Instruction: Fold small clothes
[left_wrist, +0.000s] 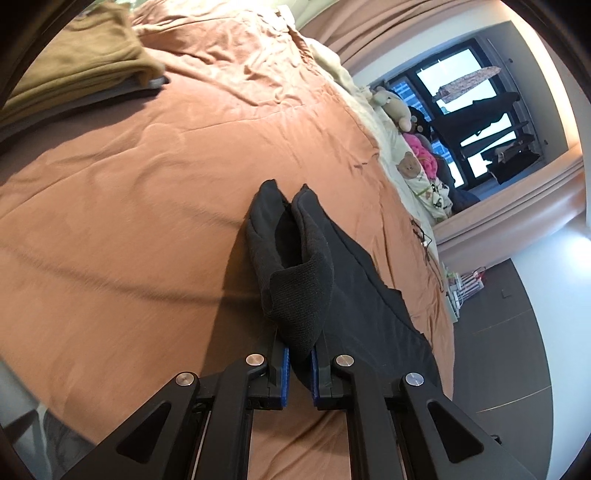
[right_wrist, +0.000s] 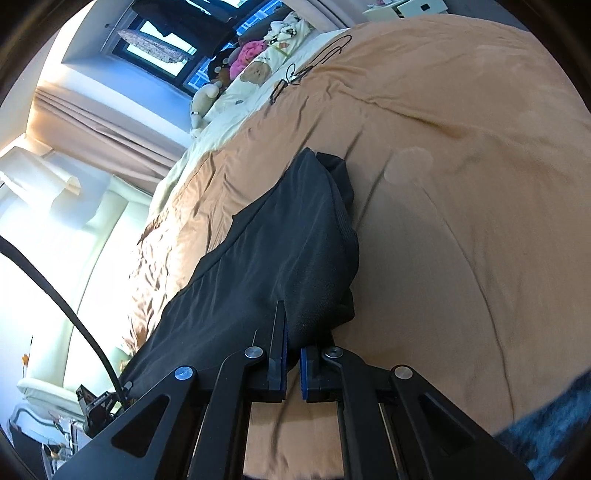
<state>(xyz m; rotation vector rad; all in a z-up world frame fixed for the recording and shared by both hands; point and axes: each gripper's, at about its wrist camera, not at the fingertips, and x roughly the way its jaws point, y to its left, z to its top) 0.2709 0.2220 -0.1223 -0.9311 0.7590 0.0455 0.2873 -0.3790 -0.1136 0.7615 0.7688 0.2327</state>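
A small black garment (left_wrist: 354, 280) is stretched between both grippers above the orange bedspread (left_wrist: 147, 206). In the left wrist view my left gripper (left_wrist: 300, 332) is shut on one ribbed edge of it, and the knit bunches up and over the blue pads (left_wrist: 283, 363). The rest of the cloth trails off to the right along the bed. In the right wrist view the same black garment (right_wrist: 266, 251) runs away to the lower left, and my right gripper (right_wrist: 293, 332) is shut on its near corner.
A folded olive garment (left_wrist: 77, 62) lies on a stack at the far left of the bed. Soft toys (left_wrist: 395, 103) and a cream bear-print pillow (left_wrist: 413, 173) line the bed by the window. A black cable (right_wrist: 310, 70) lies on the bedspread (right_wrist: 461, 184).
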